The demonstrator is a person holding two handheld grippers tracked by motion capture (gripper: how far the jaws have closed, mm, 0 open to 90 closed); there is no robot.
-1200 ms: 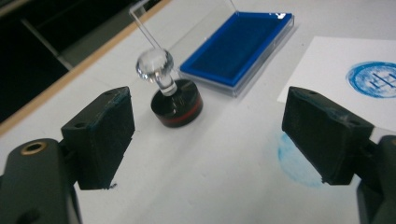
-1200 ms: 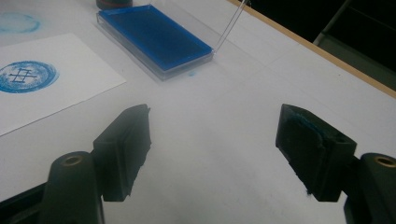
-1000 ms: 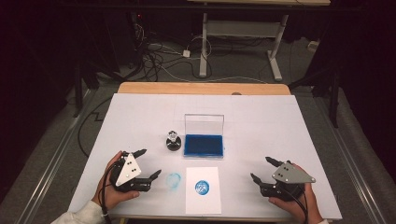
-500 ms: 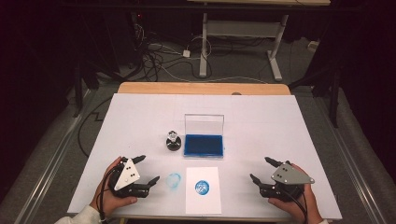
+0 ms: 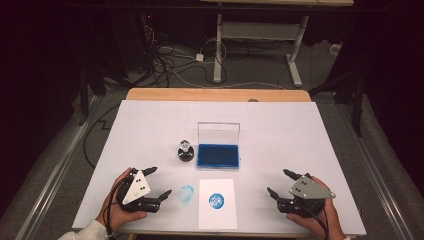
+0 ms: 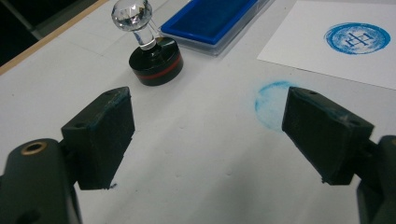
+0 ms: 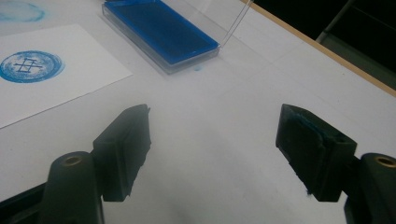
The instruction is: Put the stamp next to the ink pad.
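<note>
A round black stamp [image 5: 185,150] [image 6: 154,59] with a clear knob stands upright left of an open blue ink pad [image 5: 218,155] [image 7: 161,30]. A white sheet [image 5: 216,202] [image 7: 51,77] near the front edge carries a blue round print [image 5: 216,200] [image 6: 357,38]. My left gripper [image 5: 158,182] [image 6: 208,135] rests open at the front left, nothing between its jaws, the stamp ahead of it. At the front right, my right gripper [image 5: 280,183] [image 7: 215,149] is open and holds nothing.
A faint blue ink smudge [image 5: 186,193] [image 6: 270,100] marks the white table cover [image 5: 280,130] left of the sheet. The ink pad's clear lid [image 5: 218,134] stands up behind it. A wooden table edge [image 5: 215,94] lies at the back, with cables and desk legs beyond.
My left gripper has drifted slightly back toward the front edge. The right gripper, stamp, ink pad and sheet have stayed put.
</note>
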